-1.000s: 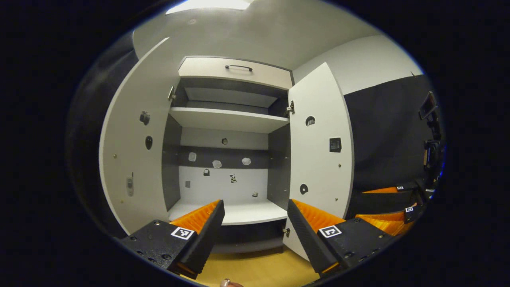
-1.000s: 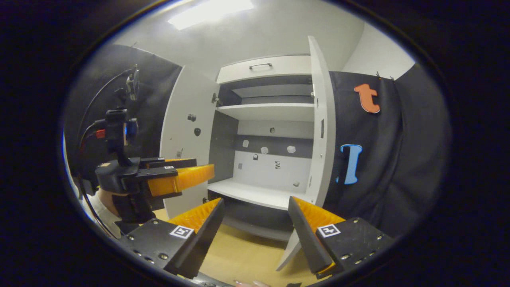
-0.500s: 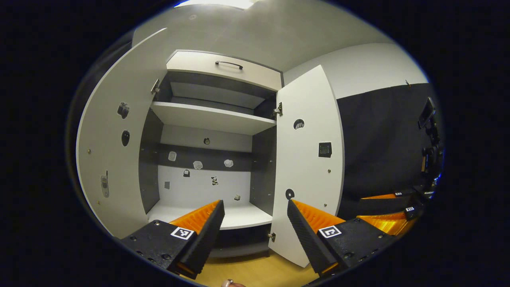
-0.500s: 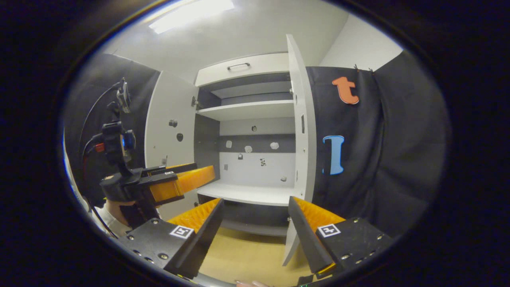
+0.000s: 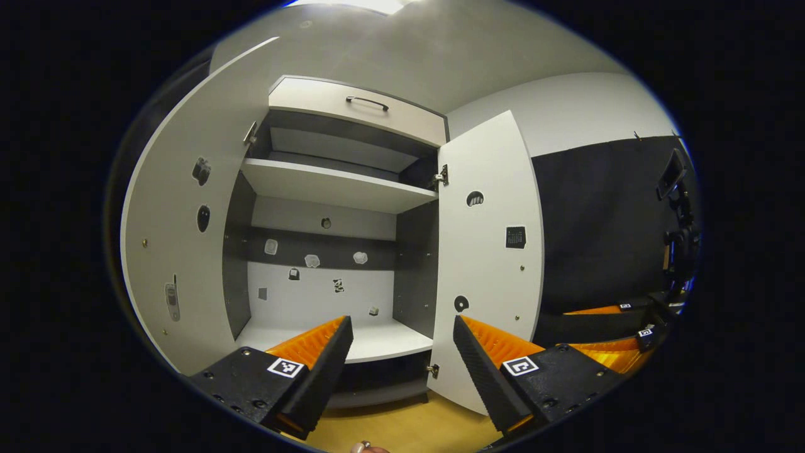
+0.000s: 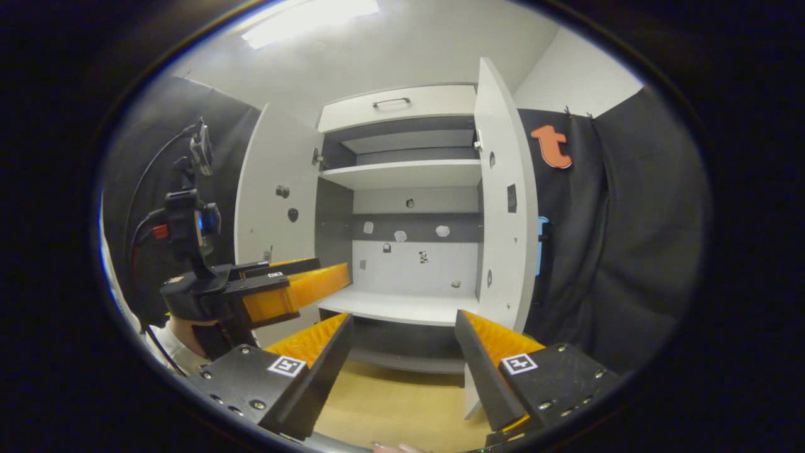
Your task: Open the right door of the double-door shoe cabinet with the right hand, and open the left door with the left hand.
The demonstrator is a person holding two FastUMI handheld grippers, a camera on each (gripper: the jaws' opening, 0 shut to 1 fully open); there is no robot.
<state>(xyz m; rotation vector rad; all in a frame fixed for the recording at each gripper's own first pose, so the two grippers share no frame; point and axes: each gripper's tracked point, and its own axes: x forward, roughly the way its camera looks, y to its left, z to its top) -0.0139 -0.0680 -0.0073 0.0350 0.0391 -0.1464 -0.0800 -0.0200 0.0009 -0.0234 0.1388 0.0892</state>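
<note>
Ahead of me at twelve o'clock stands the cabinet [image 5: 339,251], a drawer [image 5: 355,113] above its upper shelf [image 5: 333,185], lower shelf [image 5: 371,336] beneath. Its left door [image 5: 182,226] swings out at ten o'clock, right door [image 5: 487,251] at two. The floor [image 6: 390,402] lies before it at six.

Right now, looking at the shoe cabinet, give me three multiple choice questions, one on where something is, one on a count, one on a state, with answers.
1. Where is the drawer with the dark handle?
A. above the open compartment
B. on the floor
C. on the left door

2. How many cabinet doors stand open?
A. none
B. one
C. two

3. How do the right gripper's fingers stand?
A. shut on a door
B. apart, holding nothing
C. shut on a shoe

Answers:
1 A: the drawer sits over the top shelf.
2 C: the left door and right door are both swung out.
3 B: the right gripper shows floor between its fingers.
</note>
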